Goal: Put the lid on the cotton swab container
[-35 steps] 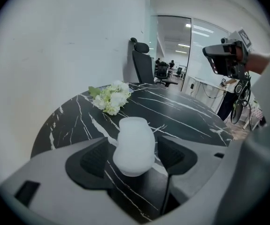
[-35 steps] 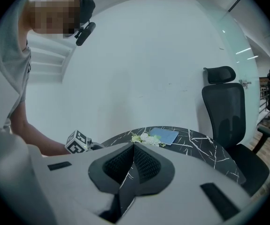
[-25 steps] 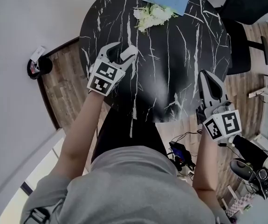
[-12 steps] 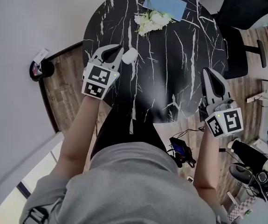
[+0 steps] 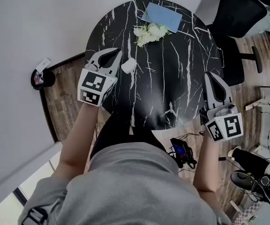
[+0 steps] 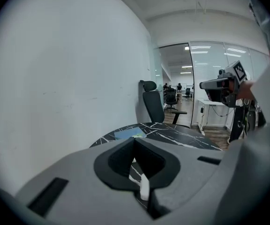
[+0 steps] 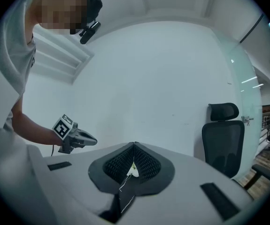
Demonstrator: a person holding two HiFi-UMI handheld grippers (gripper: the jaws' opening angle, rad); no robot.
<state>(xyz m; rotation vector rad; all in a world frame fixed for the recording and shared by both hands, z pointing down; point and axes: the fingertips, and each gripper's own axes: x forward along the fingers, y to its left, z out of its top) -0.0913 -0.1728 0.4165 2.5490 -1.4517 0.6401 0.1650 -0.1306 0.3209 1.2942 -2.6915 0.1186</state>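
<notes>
Since a second ago your left gripper [image 5: 115, 54] has snapped closed on nothing and lifted off the cotton swab container [image 5: 128, 65], which was between its wide jaws. The little white container now sits on the black marble counter [image 5: 172, 93], just beside that gripper's tip. Your right gripper [image 5: 210, 76] is closed too, empty, over the counter's near right edge.

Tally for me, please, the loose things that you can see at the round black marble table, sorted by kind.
Small white piece: 1
White flower bunch: 1
Blue flat sheet: 1
Total: 3
</notes>
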